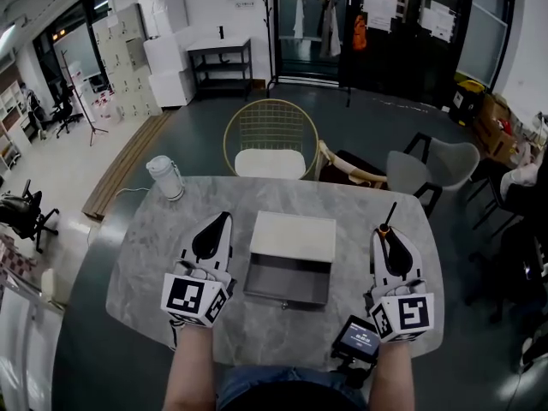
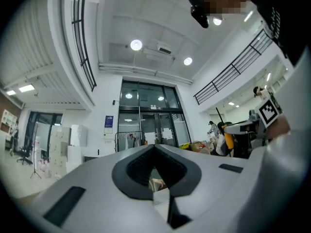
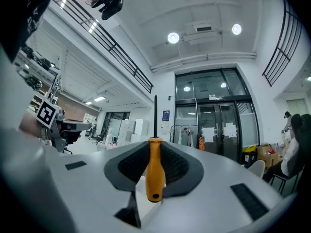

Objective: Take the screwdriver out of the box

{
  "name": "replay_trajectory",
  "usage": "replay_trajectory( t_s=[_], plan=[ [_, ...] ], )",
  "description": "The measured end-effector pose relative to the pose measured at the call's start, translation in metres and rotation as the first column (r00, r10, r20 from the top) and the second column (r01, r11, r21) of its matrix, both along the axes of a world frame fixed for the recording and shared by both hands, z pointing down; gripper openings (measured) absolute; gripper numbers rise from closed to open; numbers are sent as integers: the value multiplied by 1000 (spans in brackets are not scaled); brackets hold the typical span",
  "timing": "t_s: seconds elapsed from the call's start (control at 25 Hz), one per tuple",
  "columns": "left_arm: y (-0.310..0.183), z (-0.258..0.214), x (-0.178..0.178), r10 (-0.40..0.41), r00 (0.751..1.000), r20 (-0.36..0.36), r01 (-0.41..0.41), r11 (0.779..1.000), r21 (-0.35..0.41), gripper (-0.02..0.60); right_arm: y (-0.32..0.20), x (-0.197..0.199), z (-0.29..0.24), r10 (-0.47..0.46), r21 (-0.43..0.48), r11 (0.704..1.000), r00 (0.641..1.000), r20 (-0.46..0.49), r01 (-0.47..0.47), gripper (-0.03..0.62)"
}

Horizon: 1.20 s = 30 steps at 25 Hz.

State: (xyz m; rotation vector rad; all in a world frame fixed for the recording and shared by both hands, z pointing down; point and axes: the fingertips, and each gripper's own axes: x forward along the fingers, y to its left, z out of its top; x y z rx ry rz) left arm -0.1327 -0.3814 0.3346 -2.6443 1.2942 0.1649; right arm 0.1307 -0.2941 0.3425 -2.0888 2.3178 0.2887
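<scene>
One screwdriver [image 3: 155, 171], shaft pointing up, sits clamped by its orange handle in the right hand-held gripper [image 1: 384, 235]. It is clear of the open box [image 1: 287, 279] to its left on the counter [image 1: 145, 251]. Left hand-held gripper [image 1: 220, 226] is closed and empty.

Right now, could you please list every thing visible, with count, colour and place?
table: one, grey marble, under everything
box: one, white lid and grey inside, open, table centre
screwdriver: one, orange handle, in right tool
kettle: one, white, table's far left corner
wire chair: one, gold, behind table
shell chair: one, grey, beyond table's right corner
screen device: one, black, near edge beside right tool
clothes rack: one, black, back wall
left tool: one, grey, shut and empty, left of box
right tool: one, grey, shut on screwdriver, right of box
</scene>
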Motion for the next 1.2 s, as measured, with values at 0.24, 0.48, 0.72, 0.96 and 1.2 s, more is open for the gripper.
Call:
replay_trajectory(
  t_s=[0.24,0.48,0.72,0.96,1.2],
  plan=[
    [2,-5,6,-17,999,45,15,999,42,12,-5,1,9,28,-65,997,998,-60,-32,87],
    [-2,-11,6,-17,999,38,16,999,44,12,-8,-2,7,19,-72,997,996,-89,-26,87],
    [0,-18,11,-3,1000,24,2,999,48,12,-8,-4,1,6,-66,998,993,-117,-14,87],
    [3,-20,7,-5,1000,0,5,999,36,12,-5,-3,0,17,-73,997,994,-110,-25,87],
    [1,-30,8,3,1000,-6,-3,999,37,12,-8,-5,-5,3,-78,997,992,-129,-13,87]
  ],
)
